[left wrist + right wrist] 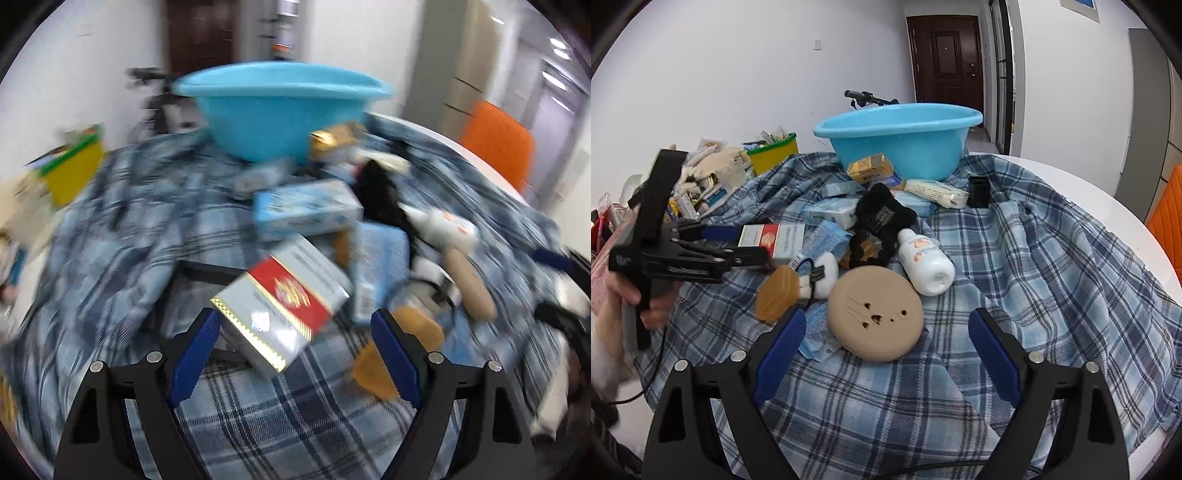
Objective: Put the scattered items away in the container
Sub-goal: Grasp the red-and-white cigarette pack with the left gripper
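1. Left wrist view: my left gripper (291, 354) sits low in the frame with its blue pads spread wide. The red-and-silver box (284, 299) lies tilted just ahead of the pads, its near corner reaching in between them. Nothing presses on it, so I read the jaws as released and lined up to take it. The picture is smeared, so fine contact I cannot judge.

2. Same view, upper centre: the blue basin (280, 110) stands upright on the plaid cloth (122, 229), behind the heap. That is where everything must end up. I see nothing over its rim, though its floor is hidden. A light blue box (306, 210) lies between the heap's front and the basin.

3. Right wrist view: my right gripper (886, 350) is at the bottom, pads apart and empty. The tan disc (875, 314) lies flat on the cloth, just beyond and between the tips, likely my next pick.

4. Same view, left: the left gripper reaches in sideways toward the red-and-silver box. The white bottle (925, 260) lies on its side right of centre, the black plush (879, 221) above it.
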Demonstrator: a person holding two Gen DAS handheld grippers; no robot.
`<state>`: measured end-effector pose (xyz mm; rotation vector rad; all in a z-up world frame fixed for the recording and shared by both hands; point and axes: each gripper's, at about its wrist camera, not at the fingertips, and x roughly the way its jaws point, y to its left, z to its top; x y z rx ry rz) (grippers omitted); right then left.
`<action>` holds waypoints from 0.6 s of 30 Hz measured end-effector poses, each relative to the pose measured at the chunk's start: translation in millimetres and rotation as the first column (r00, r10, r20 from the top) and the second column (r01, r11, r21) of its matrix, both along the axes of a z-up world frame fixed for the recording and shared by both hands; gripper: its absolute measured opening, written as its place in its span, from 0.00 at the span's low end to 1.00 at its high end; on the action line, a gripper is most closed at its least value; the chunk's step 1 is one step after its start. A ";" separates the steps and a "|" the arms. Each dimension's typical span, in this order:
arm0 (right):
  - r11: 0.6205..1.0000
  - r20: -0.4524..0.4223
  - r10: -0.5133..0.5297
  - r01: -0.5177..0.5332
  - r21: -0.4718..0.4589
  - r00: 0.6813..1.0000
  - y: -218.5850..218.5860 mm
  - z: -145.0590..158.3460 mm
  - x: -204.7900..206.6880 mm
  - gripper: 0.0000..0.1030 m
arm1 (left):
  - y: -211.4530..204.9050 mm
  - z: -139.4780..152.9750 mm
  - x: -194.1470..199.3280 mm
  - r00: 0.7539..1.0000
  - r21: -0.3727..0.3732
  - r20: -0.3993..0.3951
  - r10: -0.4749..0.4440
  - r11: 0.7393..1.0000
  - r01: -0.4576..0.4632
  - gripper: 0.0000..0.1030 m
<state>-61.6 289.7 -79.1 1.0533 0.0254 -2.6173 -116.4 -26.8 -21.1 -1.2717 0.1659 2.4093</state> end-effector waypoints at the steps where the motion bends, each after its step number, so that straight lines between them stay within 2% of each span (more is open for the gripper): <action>1: 1.000 0.007 -0.004 0.004 0.008 1.000 1.5 -1.2 -0.2 0.86 | -2.6 -1.0 -1.6 0.999 0.006 0.026 -0.048 0.999 0.047 0.83; 4: 1.000 0.021 -0.011 0.010 0.011 1.000 6.1 -4.0 -1.1 0.86 | -10.1 -2.5 -11.7 0.986 0.000 0.111 -0.126 0.992 0.126 0.83; 6: 1.000 0.027 -0.022 0.022 0.005 0.999 8.2 -6.0 -2.0 0.86 | -11.0 -1.1 -16.0 0.982 0.004 0.122 -0.145 0.989 0.145 0.83; 10: 1.000 0.043 -0.030 0.031 -0.004 0.999 8.2 -10.7 -3.0 0.86 | -3.6 1.7 -22.1 0.977 -0.026 0.088 -0.195 0.980 0.198 0.83; 12: 1.000 0.045 -0.022 0.022 0.002 0.999 6.5 -11.6 -1.7 0.86 | 4.5 -2.0 -21.8 0.973 -0.070 0.072 -0.219 0.972 0.224 0.83; 14: 1.000 0.043 -0.018 0.017 0.016 0.999 5.3 -11.6 -0.3 0.86 | 12.3 -7.0 -23.4 0.975 -0.128 0.051 -0.215 0.967 0.220 0.83; 16: 1.000 0.043 -0.022 0.021 0.021 0.999 6.9 -11.4 0.6 0.86 | 16.6 -10.8 -25.2 0.975 -0.140 0.046 -0.217 0.965 0.222 0.83; 18: 0.999 0.048 -0.034 0.033 0.014 0.998 10.7 -11.9 -0.3 0.86 | 21.0 -15.6 -25.3 0.978 -0.182 0.033 -0.207 0.961 0.209 0.83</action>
